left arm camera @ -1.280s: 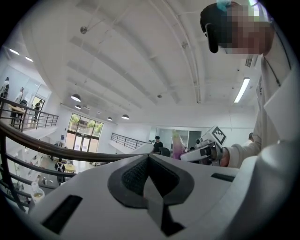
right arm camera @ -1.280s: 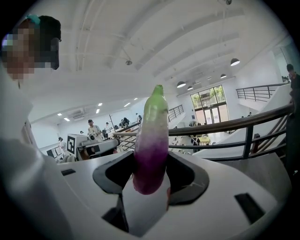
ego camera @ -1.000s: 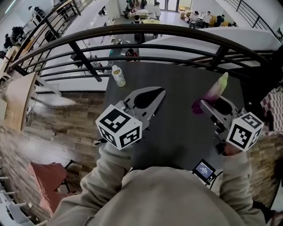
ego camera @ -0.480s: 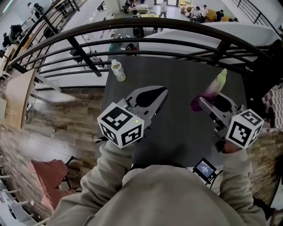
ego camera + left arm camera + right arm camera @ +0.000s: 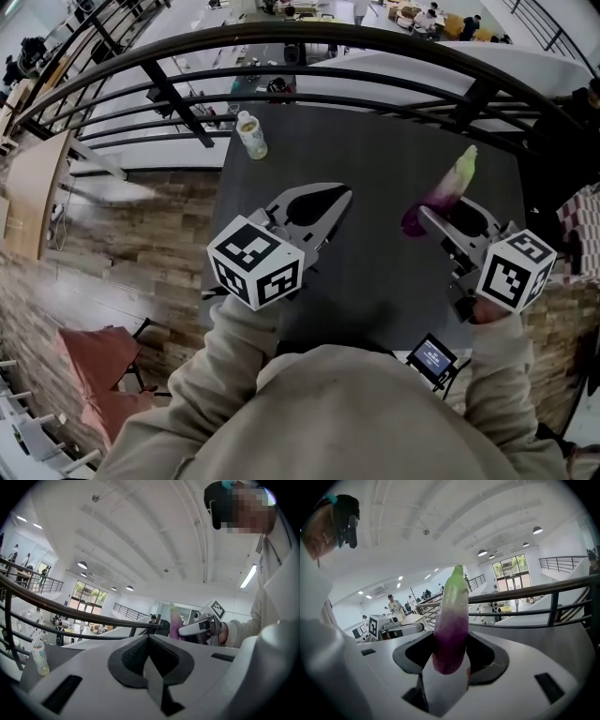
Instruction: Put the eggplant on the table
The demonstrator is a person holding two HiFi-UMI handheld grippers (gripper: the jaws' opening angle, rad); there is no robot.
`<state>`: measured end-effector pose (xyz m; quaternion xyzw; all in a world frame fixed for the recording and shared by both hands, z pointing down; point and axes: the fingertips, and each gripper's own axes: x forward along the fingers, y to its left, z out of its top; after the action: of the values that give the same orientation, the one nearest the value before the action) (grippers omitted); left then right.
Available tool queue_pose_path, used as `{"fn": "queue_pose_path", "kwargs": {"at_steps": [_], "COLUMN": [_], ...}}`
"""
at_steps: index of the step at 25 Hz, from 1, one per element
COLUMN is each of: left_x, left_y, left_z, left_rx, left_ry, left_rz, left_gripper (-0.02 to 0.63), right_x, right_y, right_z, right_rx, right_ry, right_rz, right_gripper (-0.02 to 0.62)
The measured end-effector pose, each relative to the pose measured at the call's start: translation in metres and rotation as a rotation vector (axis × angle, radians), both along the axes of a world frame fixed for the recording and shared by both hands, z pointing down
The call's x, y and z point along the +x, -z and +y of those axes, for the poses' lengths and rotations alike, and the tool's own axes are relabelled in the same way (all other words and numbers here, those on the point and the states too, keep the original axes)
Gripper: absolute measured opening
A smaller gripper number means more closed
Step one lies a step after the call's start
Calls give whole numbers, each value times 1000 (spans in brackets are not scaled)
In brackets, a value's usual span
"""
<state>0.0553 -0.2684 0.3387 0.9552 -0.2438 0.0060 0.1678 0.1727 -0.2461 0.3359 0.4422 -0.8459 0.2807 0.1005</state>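
R gripper (image 5: 450,656) clamps eggplant (image 5: 451,620) by purple end, green tip at 12 o'clock; contact clear only in its own view. L gripper (image 5: 149,639) clenched, empty.

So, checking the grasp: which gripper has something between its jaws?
The right gripper: it is shut on the eggplant. The left gripper has its jaws together with nothing between them.

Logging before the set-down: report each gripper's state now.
Left gripper: shut, empty.
Right gripper: shut on the eggplant.
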Motion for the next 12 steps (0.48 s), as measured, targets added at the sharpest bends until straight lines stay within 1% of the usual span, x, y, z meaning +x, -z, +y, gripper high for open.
{"fn": "queue_pose_path", "kwargs": {"at_steps": [5,12], "left_x": [-6,-5], "left_y": [-20,-44], "left_z": [-4,-1], "left_rx": [-41,-89], "left_ry": [19,23], "left_rz": [-6,-32], "left_gripper": [2,2], "right_x": [-5,-12], "right_y": [-14,-37], "right_z": [-7,-15], "right_rx": [-29,-72], "right_ry": [18,43], "right_rz": [1,-16], "right_gripper": [229,229]}}
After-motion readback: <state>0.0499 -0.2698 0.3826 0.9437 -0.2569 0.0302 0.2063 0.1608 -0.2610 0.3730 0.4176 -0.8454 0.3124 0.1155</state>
